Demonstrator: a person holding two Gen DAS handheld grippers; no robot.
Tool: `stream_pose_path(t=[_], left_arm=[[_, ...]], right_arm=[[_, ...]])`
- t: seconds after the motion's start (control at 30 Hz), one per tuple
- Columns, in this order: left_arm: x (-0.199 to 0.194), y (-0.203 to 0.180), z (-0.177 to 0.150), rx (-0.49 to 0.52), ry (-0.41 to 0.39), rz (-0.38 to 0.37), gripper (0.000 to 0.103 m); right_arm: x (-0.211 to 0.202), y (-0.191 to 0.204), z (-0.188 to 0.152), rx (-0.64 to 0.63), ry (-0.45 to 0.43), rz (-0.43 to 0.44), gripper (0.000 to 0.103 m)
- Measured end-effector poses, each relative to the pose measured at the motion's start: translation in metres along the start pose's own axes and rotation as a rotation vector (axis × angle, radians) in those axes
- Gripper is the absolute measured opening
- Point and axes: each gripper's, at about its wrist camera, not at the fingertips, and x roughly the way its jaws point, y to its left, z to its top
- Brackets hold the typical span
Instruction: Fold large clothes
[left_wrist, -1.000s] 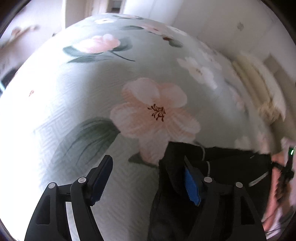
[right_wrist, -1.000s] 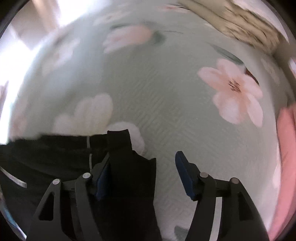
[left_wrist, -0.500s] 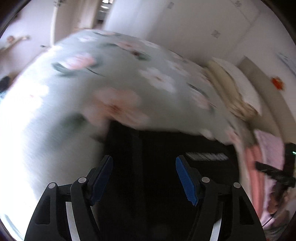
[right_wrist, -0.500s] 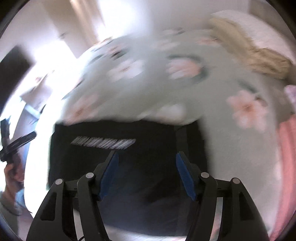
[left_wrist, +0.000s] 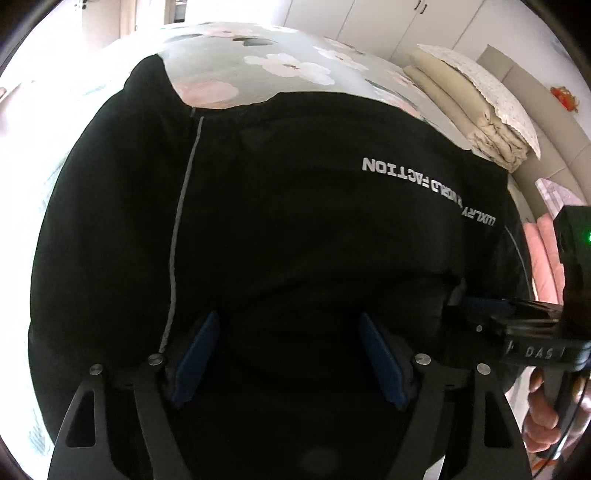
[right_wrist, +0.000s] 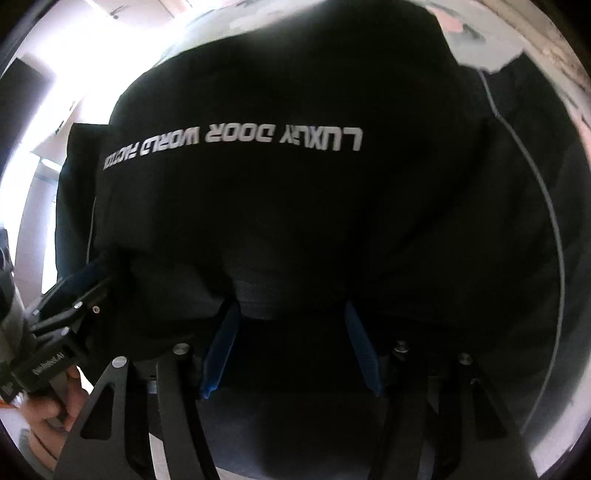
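The black garment (left_wrist: 295, 221) now lies doubled over on the flowered bed (left_wrist: 258, 66), filling both frames where a second ago mostly bedspread showed. Left claw (left_wrist: 288, 354) is opening, right claw (right_wrist: 291, 350) closing; both are released, hovering above the near edge. One fold appears done.

Black garment (left_wrist: 295, 229) lies spread on the floral bedspread (left_wrist: 236, 55) — white lettering (upside down), thin grey piping.

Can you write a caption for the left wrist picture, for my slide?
Left gripper, jaws opening, over a black garment with white lettering on a floral bed.
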Motion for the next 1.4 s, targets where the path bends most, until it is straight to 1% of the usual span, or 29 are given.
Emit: stream_pose_path(t=[0.03, 0.1, 0.13, 0.2, 0.23, 0.3, 0.37, 0.4, 0.43, 0.47, 0.5, 0.57, 0.6, 0.67, 0.7, 0.73, 0.77, 0.83, 0.87, 0.93, 0.97, 1.0, 1.07, 1.13, 1.2, 1.23, 1.3, 1.4], left_arm=[[-0.002, 0.002, 0.000, -0.002, -0.001, -0.010, 0.080], [-0.015, 0.007, 0.002, -0.009, -0.010, -0.029, 0.079], [-0.024, 0.010, 0.002, -0.016, -0.026, -0.023, 0.078], [-0.054, 0.020, 0.002, -0.036, -0.112, 0.035, 0.077], [-0.070, 0.027, 0.002, -0.051, -0.160, 0.072, 0.077], [-0.089, 0.044, 0.008, -0.085, -0.192, 0.104, 0.077], [-0.095, 0.067, 0.020, -0.129, -0.160, 0.084, 0.077], [-0.091, 0.081, 0.027, -0.156, -0.129, 0.054, 0.077], [-0.088, 0.093, 0.028, -0.182, -0.099, 0.015, 0.077], [-0.085, 0.106, 0.029, -0.215, -0.069, -0.033, 0.077], [-0.081, 0.115, 0.028, -0.241, -0.052, -0.061, 0.077], [-0.074, 0.131, 0.022, -0.291, -0.049, -0.071, 0.077], [-0.070, 0.138, 0.021, -0.319, -0.039, -0.076, 0.077], [-0.055, 0.148, 0.018, -0.369, 0.001, -0.133, 0.076], [-0.047, 0.149, 0.017, -0.390, 0.017, -0.171, 0.077], [-0.040, 0.152, 0.014, -0.414, 0.031, -0.211, 0.077], [-0.031, 0.157, 0.012, -0.445, 0.044, -0.232, 0.077], [-0.016, 0.165, 0.008, -0.497, 0.071, -0.228, 0.076], [-0.009, 0.170, 0.004, -0.524, 0.087, -0.264, 0.076], [0.006, 0.174, -0.002, -0.565, 0.126, -0.359, 0.076], [0.018, 0.175, -0.006, -0.585, 0.165, -0.429, 0.076], [0.027, 0.172, -0.002, -0.591, 0.187, -0.466, 0.077], [0.036, 0.173, -0.005, -0.609, 0.186, -0.476, 0.078], [0.044, 0.176, -0.006, -0.636, 0.180, -0.525, 0.078], [0.050, 0.175, -0.005, -0.659, 0.177, -0.556, 0.078], [0.052, 0.175, -0.005, -0.663, 0.176, -0.565, 0.078], [0.054, 0.169, -0.002, -0.655, 0.173, -0.557, 0.078], [0.059, 0.162, 0.000, -0.663, 0.174, -0.561, 0.078]], right_arm=[[-0.002, 0.001, -0.002, -0.009, -0.014, 0.000, 0.063], [-0.008, -0.004, -0.002, 0.005, -0.028, 0.042, 0.063], [-0.015, -0.009, -0.002, 0.023, -0.028, 0.083, 0.063], [-0.033, -0.018, -0.003, 0.048, -0.036, 0.126, 0.063], [-0.047, -0.025, -0.003, 0.053, -0.051, 0.120, 0.064], [-0.070, -0.042, -0.004, 0.070, -0.075, 0.115, 0.065], [-0.097, -0.073, -0.008, 0.118, -0.121, 0.100, 0.074], [-0.106, -0.087, -0.012, 0.143, -0.135, 0.086, 0.082], [-0.114, -0.104, -0.016, 0.168, -0.151, 0.077, 0.087], [-0.120, -0.121, -0.019, 0.189, -0.164, 0.073, 0.089], [-0.123, -0.137, -0.020, 0.207, -0.167, 0.064, 0.090], [-0.117, -0.166, -0.028, 0.238, -0.147, 0.040, 0.090], [-0.118, -0.179, -0.025, 0.245, -0.136, 0.034, 0.090], [-0.104, -0.196, -0.027, 0.251, -0.108, 0.024, 0.090], [-0.096, -0.198, -0.023, 0.251, -0.094, 0.034, 0.090], [-0.085, -0.201, -0.023, 0.251, -0.078, 0.058, 0.090], [-0.077, -0.201, -0.024, 0.255, -0.070, 0.078, 0.090], [-0.060, -0.209, -0.025, 0.280, -0.051, 0.134, 0.092], [-0.056, -0.213, -0.025, 0.296, -0.048, 0.164, 0.094], [-0.044, -0.224, -0.026, 0.335, -0.036, 0.246, 0.097], [-0.041, -0.227, -0.026, 0.344, -0.031, 0.274, 0.098], [-0.037, -0.229, -0.025, 0.350, -0.024, 0.304, 0.098], [-0.027, -0.235, -0.023, 0.349, -0.005, 0.374, 0.099], [-0.020, -0.239, -0.020, 0.345, 0.009, 0.419, 0.101], [-0.011, -0.242, -0.014, 0.335, 0.025, 0.473, 0.101], [-0.005, -0.243, -0.010, 0.329, 0.032, 0.500, 0.103], [0.001, -0.243, -0.007, 0.311, 0.031, 0.527, 0.103], [0.006, -0.232, 0.007, 0.240, 0.020, 0.529, 0.103]])
